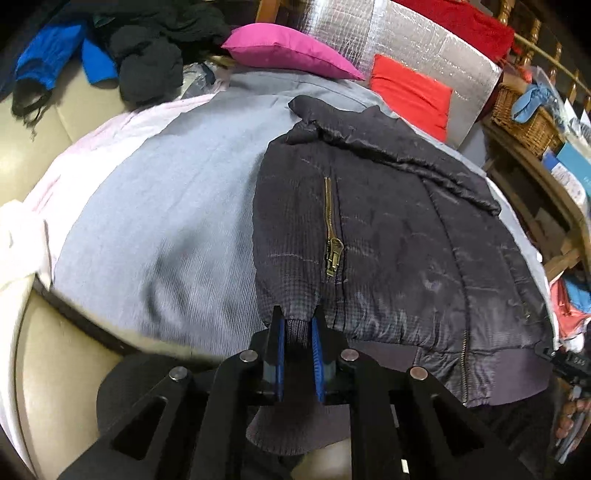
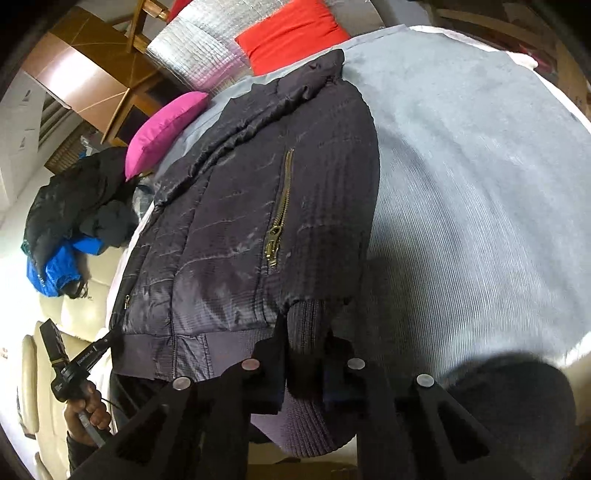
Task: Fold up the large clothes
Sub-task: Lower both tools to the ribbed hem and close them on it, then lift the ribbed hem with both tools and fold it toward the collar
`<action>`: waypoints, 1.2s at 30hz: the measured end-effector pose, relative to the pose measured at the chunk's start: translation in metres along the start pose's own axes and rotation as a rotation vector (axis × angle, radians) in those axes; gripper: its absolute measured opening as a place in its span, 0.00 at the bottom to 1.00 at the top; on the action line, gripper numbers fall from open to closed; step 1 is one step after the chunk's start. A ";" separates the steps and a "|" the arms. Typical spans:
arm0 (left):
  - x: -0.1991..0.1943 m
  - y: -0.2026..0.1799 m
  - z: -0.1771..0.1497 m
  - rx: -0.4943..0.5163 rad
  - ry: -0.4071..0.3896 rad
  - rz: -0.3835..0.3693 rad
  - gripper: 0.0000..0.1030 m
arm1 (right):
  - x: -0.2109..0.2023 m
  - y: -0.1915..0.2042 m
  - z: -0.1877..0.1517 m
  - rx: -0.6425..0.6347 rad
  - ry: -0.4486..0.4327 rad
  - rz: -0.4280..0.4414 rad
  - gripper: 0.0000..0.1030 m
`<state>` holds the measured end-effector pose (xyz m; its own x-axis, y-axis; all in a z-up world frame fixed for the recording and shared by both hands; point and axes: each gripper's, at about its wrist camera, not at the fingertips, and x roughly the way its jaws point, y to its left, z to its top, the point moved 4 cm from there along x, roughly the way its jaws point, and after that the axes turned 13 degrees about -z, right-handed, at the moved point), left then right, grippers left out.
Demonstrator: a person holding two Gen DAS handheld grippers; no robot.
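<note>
Looking along the left gripper [image 1: 298, 328] from the left wrist view: its blue-padded fingers [image 1: 317, 350] are clamped on the ribbed cuff [image 1: 295, 332] of a dark quilted jacket [image 1: 388, 236]. The jacket lies flat on a pale blue-grey cover [image 1: 166, 206], right of centre, collar end away from the camera, hem band nearest. A brass zipper [image 1: 332, 232] runs lengthwise down the panel just above the cuff. A pink cushion [image 1: 288, 50] and a red cushion [image 1: 410, 94] sit beyond the collar, against a silver quilted sheet [image 1: 413, 48]. A pile of black and blue clothes [image 1: 110, 55] lies far left on a cream sofa [image 1: 55, 369]. A wicker basket [image 1: 524, 118] stands at the right edge. A hand [image 1: 570, 417] shows low at right.

Right wrist view: the right gripper [image 2: 304, 332] has its fingers [image 2: 275, 354] pressed together on a ribbed cuff [image 2: 306, 332] of the same jacket [image 2: 240, 221], which lies left of centre here, the cover [image 2: 480, 184] bare to its right. The brass zipper [image 2: 279, 210] sits just above the pinched cuff. Pink cushion [image 2: 162, 129] and red cushion [image 2: 291, 33] lie beyond the collar; the clothes pile [image 2: 74, 221] at far left. Lower left, a hand [image 2: 86, 410] holds the other gripper's handle, its tip at the jacket's hem corner.
</note>
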<state>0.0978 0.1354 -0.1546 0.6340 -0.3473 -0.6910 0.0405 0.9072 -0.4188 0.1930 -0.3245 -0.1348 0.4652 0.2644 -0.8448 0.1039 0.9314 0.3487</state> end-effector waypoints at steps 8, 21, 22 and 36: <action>-0.017 -0.001 -0.007 -0.006 -0.029 -0.007 0.13 | -0.019 0.000 -0.028 0.003 0.011 0.058 0.15; -0.017 0.010 -0.003 -0.057 -0.009 -0.044 0.13 | -0.039 -0.003 -0.028 0.023 -0.020 0.152 0.15; -0.014 0.011 -0.005 -0.062 0.002 -0.044 0.13 | -0.031 -0.006 -0.028 0.039 0.000 0.148 0.15; -0.009 0.008 -0.009 -0.040 0.008 -0.030 0.13 | -0.029 -0.017 -0.035 0.074 0.011 0.183 0.15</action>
<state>0.0857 0.1439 -0.1571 0.6266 -0.3766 -0.6823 0.0285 0.8860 -0.4629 0.1471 -0.3396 -0.1310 0.4728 0.4304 -0.7689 0.0830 0.8470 0.5251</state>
